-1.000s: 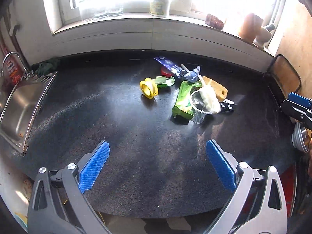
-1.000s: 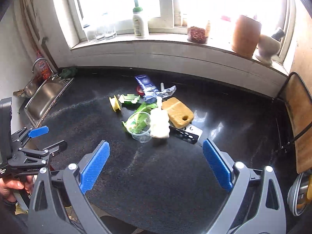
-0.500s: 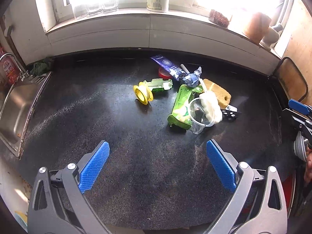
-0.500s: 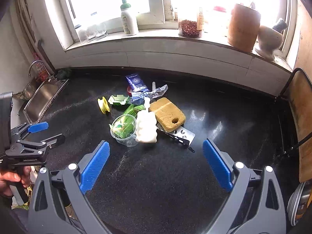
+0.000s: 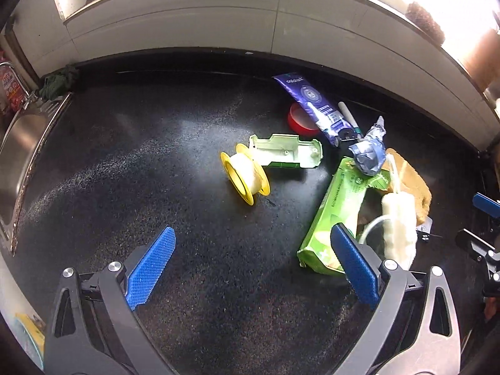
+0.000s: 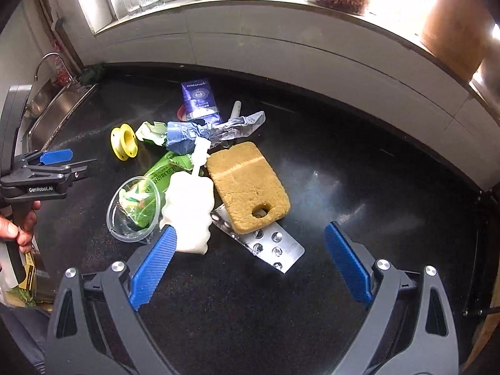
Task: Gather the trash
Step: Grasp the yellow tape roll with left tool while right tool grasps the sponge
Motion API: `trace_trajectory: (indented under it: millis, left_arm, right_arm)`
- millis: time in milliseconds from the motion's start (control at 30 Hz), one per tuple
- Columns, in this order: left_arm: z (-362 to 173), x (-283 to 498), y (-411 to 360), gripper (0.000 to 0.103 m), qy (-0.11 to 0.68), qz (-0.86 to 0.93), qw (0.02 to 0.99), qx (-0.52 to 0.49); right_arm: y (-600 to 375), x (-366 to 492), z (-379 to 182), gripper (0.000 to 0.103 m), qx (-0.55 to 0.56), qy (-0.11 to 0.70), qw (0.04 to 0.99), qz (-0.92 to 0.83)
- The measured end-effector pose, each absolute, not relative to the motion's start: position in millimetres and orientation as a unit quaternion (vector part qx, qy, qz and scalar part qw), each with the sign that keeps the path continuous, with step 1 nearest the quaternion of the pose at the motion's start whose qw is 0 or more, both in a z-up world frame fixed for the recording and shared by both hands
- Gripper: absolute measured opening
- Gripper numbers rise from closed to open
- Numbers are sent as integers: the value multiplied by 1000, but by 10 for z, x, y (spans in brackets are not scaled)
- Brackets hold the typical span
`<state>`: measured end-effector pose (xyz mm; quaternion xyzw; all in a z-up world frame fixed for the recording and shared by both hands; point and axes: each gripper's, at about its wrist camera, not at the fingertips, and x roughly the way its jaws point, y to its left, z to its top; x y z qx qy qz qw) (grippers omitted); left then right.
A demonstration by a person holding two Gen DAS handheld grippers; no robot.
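A heap of trash lies on the black counter (image 5: 156,162): a yellow spool (image 5: 245,176), a pale green plastic shell (image 5: 287,151), a blue tube (image 5: 315,106), crumpled blue foil (image 5: 368,154), a green carton (image 5: 340,206) and a white squashed bottle (image 5: 400,222). My left gripper (image 5: 252,240) hovers open just short of the spool, holding nothing. In the right wrist view a clear cup (image 6: 132,207), the white bottle (image 6: 189,209), a yellow sponge (image 6: 247,184) and a blister pack (image 6: 268,240) sit right before my open, empty right gripper (image 6: 250,234).
A steel sink (image 5: 18,156) borders the counter on the left, with a dark cloth (image 5: 57,81) at its far corner. A white tiled ledge (image 6: 281,40) with glasses and jars runs along the back. A hand (image 6: 18,228) holds the left gripper.
Both grippers have moved forward and down toward the trash heap, which now looms larger. Both stay open, and nothing on the counter has shifted.
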<state>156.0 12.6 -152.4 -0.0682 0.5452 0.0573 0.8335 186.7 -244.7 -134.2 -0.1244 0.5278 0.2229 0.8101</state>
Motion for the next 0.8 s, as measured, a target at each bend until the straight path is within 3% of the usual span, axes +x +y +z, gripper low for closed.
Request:
trace_trajectory:
  millis: [367,400,467,567,633,733,800]
  left_arm:
    - [-2060,2075,265,96,584,85,803,-86]
    - [-2078,2095,273,96,584,85,802,-88]
    - [-2099,2126,286,95,582,89,804,-86]
    - [-2115,2156,304,76,583,86,803,-90]
    - [-2085,2160,319,52,581,81,804,-98]
    - [-2024,2124,330,26,581,78,805,-99]
    - [-1958,2050,317,19,576,77,809,-90]
  right_arm:
    - [-2240,2371,-1980,87,-170,575,755,266]
    - [-2225,2399,-2003,85,-169,577,753,269]
    - [-2205,2446,-2028,66,-163,582,748,274]
    - [-2203,2465,-1973,57,-162,572,756,273]
    - [-2231,2457,-1899,54,-154,565,764,270]
    - [-2315,2452,-1769,50,-129,560,776,260]
    - [-2363,2427,-1684,49,-117,557,783,250]
